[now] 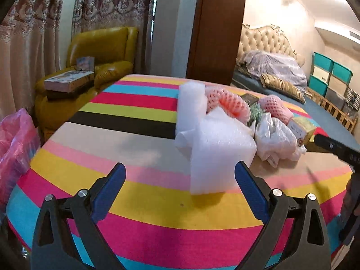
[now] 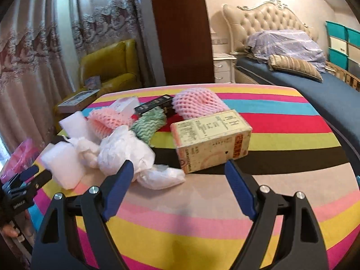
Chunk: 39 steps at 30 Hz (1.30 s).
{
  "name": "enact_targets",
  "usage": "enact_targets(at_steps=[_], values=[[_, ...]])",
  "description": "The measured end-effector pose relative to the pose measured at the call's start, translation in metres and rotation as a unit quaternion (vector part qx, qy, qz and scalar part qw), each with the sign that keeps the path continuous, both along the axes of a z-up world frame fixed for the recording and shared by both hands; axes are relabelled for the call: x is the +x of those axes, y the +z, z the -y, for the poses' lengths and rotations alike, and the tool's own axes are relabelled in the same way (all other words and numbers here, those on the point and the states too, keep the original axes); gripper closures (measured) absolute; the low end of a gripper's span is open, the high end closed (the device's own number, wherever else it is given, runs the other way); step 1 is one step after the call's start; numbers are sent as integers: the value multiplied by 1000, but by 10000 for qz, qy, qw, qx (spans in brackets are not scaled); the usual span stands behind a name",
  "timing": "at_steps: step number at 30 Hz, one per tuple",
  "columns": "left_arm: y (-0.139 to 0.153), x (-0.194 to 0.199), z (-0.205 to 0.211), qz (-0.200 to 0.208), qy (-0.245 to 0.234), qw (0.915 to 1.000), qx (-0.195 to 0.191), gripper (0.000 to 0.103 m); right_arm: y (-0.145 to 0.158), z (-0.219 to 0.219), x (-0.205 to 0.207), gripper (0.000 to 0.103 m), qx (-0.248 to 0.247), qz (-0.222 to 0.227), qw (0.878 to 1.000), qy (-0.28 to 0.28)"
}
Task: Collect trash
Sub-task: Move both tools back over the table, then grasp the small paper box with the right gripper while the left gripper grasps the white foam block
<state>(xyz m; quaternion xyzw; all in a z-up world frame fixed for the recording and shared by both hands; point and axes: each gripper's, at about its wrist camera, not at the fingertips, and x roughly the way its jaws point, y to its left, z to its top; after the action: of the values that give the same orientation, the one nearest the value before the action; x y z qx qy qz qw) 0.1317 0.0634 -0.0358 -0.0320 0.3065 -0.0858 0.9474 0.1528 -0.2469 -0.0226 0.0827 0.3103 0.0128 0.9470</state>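
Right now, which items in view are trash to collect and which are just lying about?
Trash to collect:
- white foam wrap
- crumpled white plastic bag
- pink foam fruit nets
- green foam net
- yellowed cardboard box
- black box

Just lying about:
- striped tablecloth
- yellow armchair
- bed
- curtains

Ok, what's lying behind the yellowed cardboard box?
Behind the yellowed cardboard box lies a pink foam fruit net, beside a flat black box. The box covers the net's near edge.
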Motion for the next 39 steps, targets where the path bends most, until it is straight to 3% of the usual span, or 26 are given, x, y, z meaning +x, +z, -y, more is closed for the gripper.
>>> enact_targets(at_steps=[2, 8, 13, 19, 26, 32, 34, 39], values=[[-1, -1, 3, 1, -9, 10000, 44, 12, 5, -1, 6, 16, 0, -53, 9997, -223], [-1, -6, 2, 198, -13, 9998, 14, 12, 13, -6, 43, 11, -528, -93, 9922, -1125], [-1, -5, -4, 155, -26, 9997, -186, 12, 12, -35, 82, 9, -1303, -185, 9762, -1725], [-2, -7, -9, 189, -64, 9991, -370, 12, -2, -50, 109, 5, -1835, -588, 9642, -1821], [-2, -7, -13, 208, -55, 9983, -544, 12, -5, -12, 60, 5, -1535, -645, 9726, -1624], [-2, -8, -12, 238, -44, 9984, -517, 12, -6, 44, 8, 5, -781, -587, 9816, -1638], [-2, -7, -11, 230, -43, 9985, -499, 12, -8, 54, 5, 5, -578, -577, 9850, -1519], [-2, -5, -9, 172, -6, 9989, -432, 12, -13, 42, 22, 6, -693, -628, 9913, -927]])
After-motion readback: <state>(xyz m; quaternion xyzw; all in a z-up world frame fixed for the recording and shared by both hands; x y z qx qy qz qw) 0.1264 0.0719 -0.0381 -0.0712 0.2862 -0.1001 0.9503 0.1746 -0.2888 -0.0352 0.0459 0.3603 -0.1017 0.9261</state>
